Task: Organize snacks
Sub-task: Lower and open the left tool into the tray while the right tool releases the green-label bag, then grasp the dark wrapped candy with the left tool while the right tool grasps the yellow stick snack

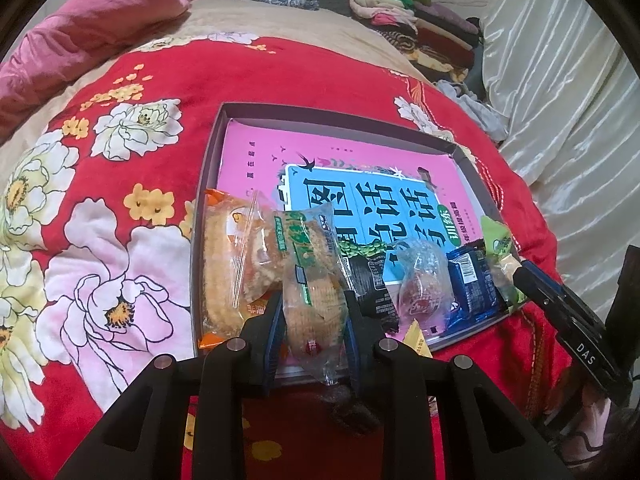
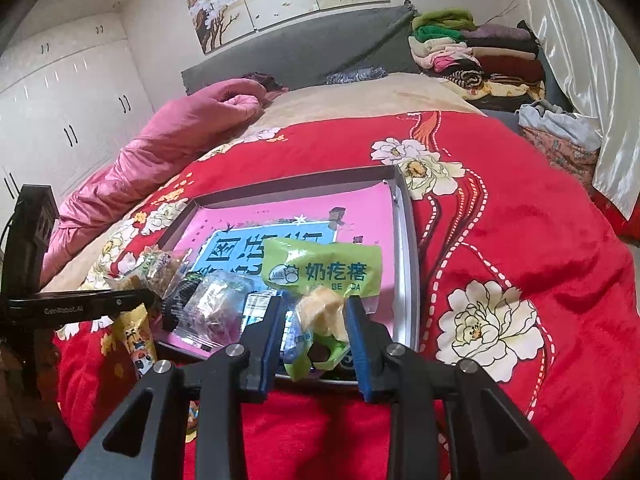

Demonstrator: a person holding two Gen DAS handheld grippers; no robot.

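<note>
A shallow grey box [image 1: 208,184] lies on the bed with a pink and blue book [image 1: 360,200] in it. Along its near edge lie several snack packets. My left gripper [image 1: 314,304] is shut on a clear, green-labelled biscuit packet [image 1: 312,280], next to an orange-ended cake packet [image 1: 224,264]. My right gripper [image 2: 316,312] is shut on a green milk-curd packet [image 2: 320,268], upright over the box's [image 2: 406,216] near right corner. A black packet [image 1: 372,280], a clear packet [image 1: 420,284] and a blue packet [image 1: 472,284] lie between the two. A yellow sachet [image 2: 136,336] lies outside the box.
The box rests on a red floral quilt [image 2: 520,240]. A pink duvet [image 2: 168,148] is bunched at the far left. Folded clothes [image 2: 480,52] are stacked by the grey headboard. White curtains [image 1: 560,100] hang on the right, and white wardrobes [image 2: 72,100] stand on the left.
</note>
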